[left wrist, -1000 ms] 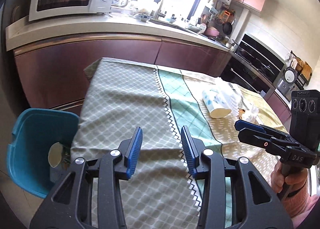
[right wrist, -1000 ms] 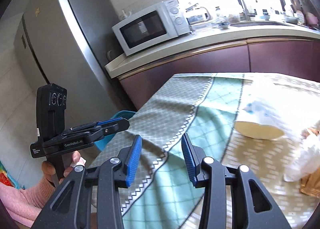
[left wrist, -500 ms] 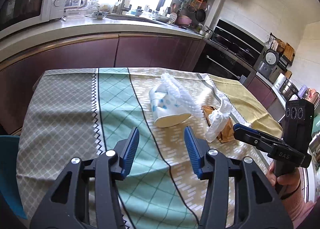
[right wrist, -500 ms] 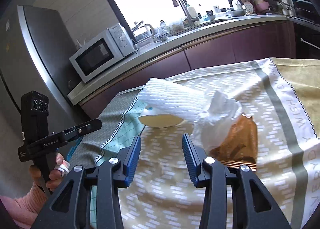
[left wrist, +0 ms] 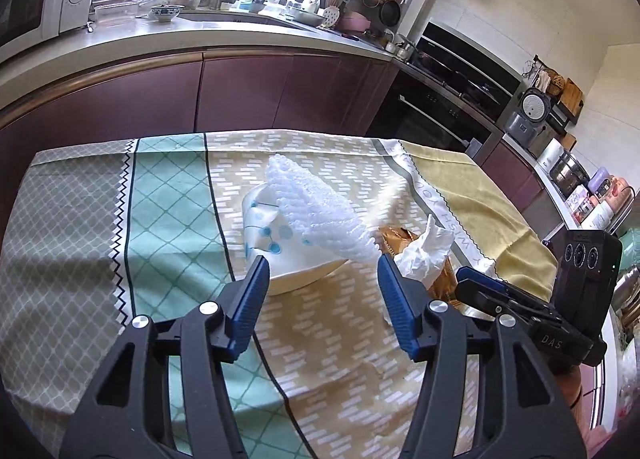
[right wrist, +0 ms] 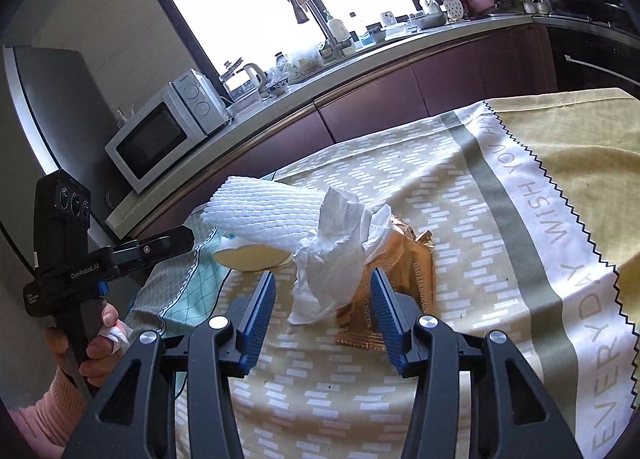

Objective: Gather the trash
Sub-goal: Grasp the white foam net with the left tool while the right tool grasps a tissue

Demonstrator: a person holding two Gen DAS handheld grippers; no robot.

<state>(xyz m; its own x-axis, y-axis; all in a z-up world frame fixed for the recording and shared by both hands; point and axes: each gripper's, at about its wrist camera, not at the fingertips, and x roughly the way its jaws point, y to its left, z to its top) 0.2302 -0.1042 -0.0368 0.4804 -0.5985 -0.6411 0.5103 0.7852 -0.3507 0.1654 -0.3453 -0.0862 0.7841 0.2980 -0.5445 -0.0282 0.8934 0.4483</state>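
Trash lies in a small heap near the middle of the table's cloth (left wrist: 168,195): a paper cup (left wrist: 280,255) on its side, printed with blue dots, its open mouth facing the left gripper; a white foam net (left wrist: 316,211) resting across the top of the cup; a crumpled white tissue (right wrist: 332,259) just beside them; and a gold wrapper (right wrist: 404,279) lying flat under the tissue's edge. The tissue touches both the net and the wrapper.

Left gripper (left wrist: 320,283) hangs above the cloth, aimed at the cup. Its jaws are opening; the blue pads stand apart on either side of the cup's mouth as seen from the wrist, but press on nothing, and whether the cup sits between them or beyond the tips cannot be told.

Right gripper (right wrist: 322,299) points at the tissue and wrapper. Its jaws are opening too; in its own view the tissue's lower part shows in the gap between the pads, which do not touch it. In the left view its closest finger reaches in beside the wrapper.

A hand in a pink sleeve (right wrist: 52,399) grips the left tool's handle. Behind the table runs a counter (right wrist: 360,59) with a microwave (right wrist: 160,131) and a kettle (right wrist: 252,75) under a bright window
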